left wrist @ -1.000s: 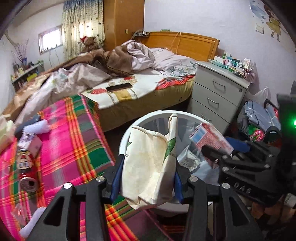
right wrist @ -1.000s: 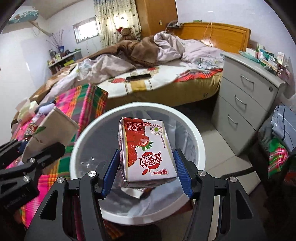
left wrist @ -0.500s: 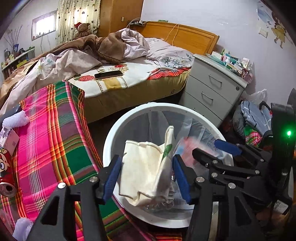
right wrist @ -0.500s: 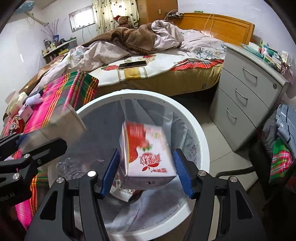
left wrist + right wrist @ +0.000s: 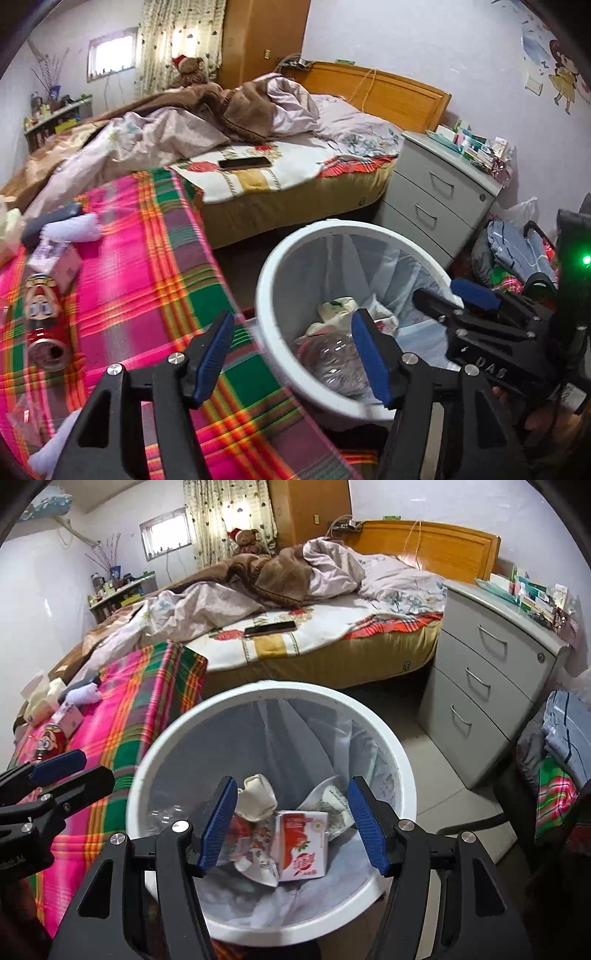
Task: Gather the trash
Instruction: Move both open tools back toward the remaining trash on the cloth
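Both grippers have just let go of their loads. A second ago the left gripper (image 5: 291, 356) was pinching a cream paper bag, and the right gripper (image 5: 291, 821) was holding a red strawberry milk carton above the white trash bin (image 5: 177, 734). Now the jaws of both have just been opening and nothing is between them: the blue pads (image 5: 214, 356) of the left one stand spread with only air in the gap, and the right ones are the same. The milk carton (image 5: 301, 845) lies at the bottom of the bin, seen below and between the right fingers, and the crumpled bag (image 5: 258, 797) rests just beside it, close to the inner side of the left finger of that gripper. So these two pieces are collected. The left gripper has also shifted sideways, so its left finger now hangs over the plaid cloth (image 5: 147, 280). Well to the left of it, a red can (image 5: 44, 321) and a small pink box (image 5: 59, 260) are lying, which I judge to be the next trash to fetch.
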